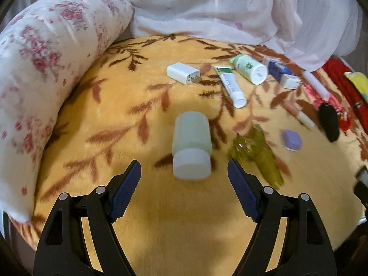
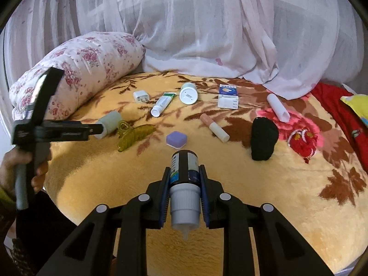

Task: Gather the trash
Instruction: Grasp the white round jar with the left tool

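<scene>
A dark spray bottle [image 2: 185, 168] with a white nozzle cap sits clamped between the blue pads of my right gripper [image 2: 185, 170], just above the yellow blanket [image 2: 264, 207]. My left gripper [image 1: 184, 168] stands open, its jaws wide on either side of a pale translucent bottle [image 1: 192, 147] that lies on the blanket [image 1: 174, 218] with its cap toward me; the pads do not touch it. From the right wrist view the left gripper [image 2: 101, 128] reaches in from the left at that same bottle [image 2: 110, 120], held by a hand [image 2: 13, 161].
Scattered on the blanket: a yellow-green hair claw [image 2: 132, 135], a purple case [image 2: 176, 139], a tube [image 2: 162, 104], a white charger [image 1: 182, 73], a white-green jar [image 1: 249, 68], a blue-white box [image 2: 228, 96], a lip stick [image 2: 215, 127], a black sock [image 2: 263, 139]. A floral pillow [image 1: 39, 69] lies left, white curtain [image 2: 207, 34] behind.
</scene>
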